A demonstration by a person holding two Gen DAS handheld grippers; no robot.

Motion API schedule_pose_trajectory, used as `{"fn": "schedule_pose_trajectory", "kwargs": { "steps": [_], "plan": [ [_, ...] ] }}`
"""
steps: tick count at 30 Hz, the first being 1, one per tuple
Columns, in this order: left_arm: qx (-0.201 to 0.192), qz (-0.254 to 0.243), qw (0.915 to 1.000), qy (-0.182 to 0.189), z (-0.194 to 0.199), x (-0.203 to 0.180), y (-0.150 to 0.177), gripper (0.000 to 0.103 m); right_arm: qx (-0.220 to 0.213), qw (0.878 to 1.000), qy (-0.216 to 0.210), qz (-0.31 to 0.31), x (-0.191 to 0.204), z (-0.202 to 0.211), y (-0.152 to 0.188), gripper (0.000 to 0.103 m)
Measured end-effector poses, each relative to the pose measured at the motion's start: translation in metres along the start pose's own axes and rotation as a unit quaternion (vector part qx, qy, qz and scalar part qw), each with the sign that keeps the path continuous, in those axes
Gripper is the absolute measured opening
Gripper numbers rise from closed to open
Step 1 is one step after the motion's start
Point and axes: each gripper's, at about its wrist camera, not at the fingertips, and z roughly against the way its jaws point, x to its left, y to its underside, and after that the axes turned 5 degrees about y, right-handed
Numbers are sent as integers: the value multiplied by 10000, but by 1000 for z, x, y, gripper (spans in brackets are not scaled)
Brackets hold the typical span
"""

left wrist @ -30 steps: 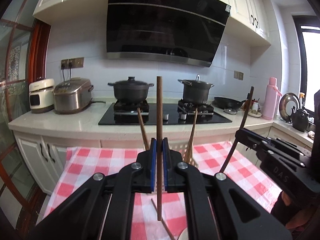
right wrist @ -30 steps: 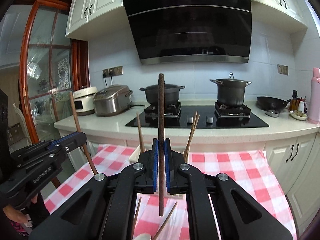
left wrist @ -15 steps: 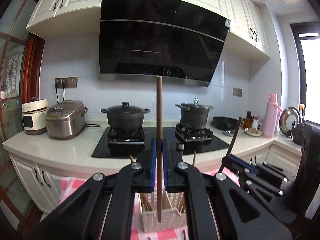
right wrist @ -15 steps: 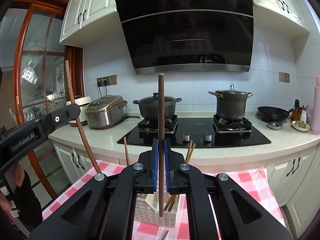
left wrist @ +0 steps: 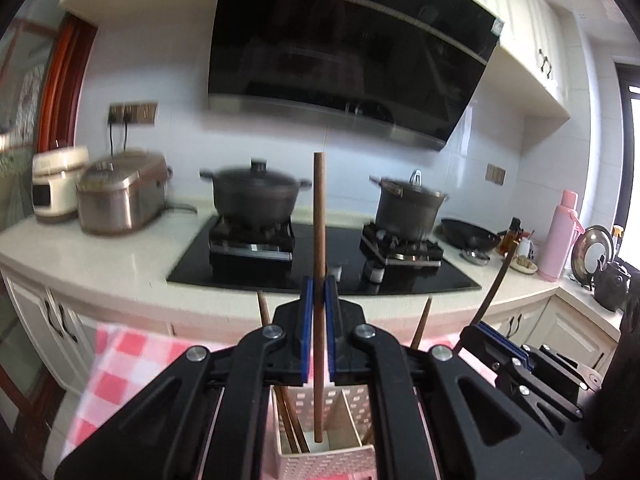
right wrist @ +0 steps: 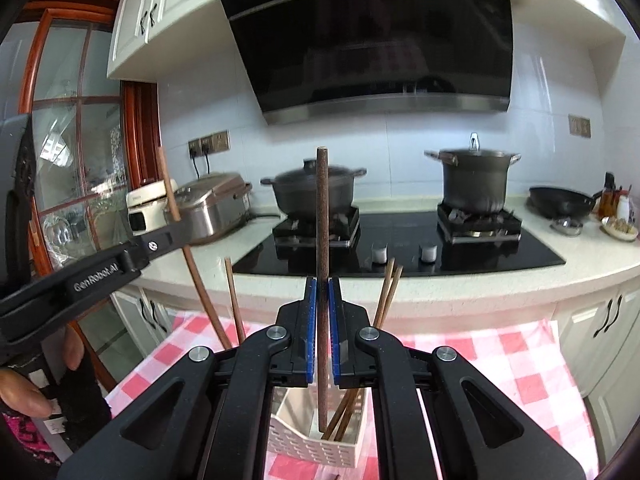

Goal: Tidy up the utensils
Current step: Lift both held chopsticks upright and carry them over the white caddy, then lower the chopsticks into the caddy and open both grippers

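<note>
Chopsticks (right wrist: 347, 410) stand in the white basket (right wrist: 316, 446) — both jaws each grip one more.

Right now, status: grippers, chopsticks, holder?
Left gripper shut on a chopstick, upright. Right gripper shut on another chopstick, upright. Both tips over the white slotted holder, chopsticks already inside. Nothing blocking.

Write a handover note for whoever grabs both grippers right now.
Left gripper: shut on a chopstick, upright, tip low over the white holder.
Right gripper: shut on a second chopstick, upright, tip inside the holder among other sticks.
Done: several sticks already stand in the holder on the checked cloth.
Left: lower and release both sticks. Whether more utensils lie on the cloth cannot be seen.
</note>
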Motion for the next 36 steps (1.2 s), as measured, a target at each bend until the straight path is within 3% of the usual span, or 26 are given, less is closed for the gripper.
{"fn": "schedule_pose_trajectory", "kwargs": {
  "steps": [9, 16, 19, 23, 30, 36],
  "plan": [
    [800, 103, 9967, -1, -37, 21, 45, 6, 705, 9975, -71, -26, 2, -37, 29, 7],
    [902, 120, 9957, -185, -45, 29, 63, 8, 894, 9957, 9, -229, -9, -54, 37, 9],
    [823, 145, 9961, -270, -41, 32, 63, 21, 895, 9956, 78, -254, -15, -55, 36, 12],
    [676, 160, 9967, -415, -30, 35, 61, 44, 823, 9962, 120, -271, -20, -51, 33, 24],
    [354, 210, 9963, -759, 2, 44, 62, 76, 677, 9968, 189, -372, -27, -25, 30, 29],
    [196, 199, 9941, -1051, 38, 49, 79, 89, 697, 9960, 204, -515, -33, 2, 43, 32]
  ]
}}
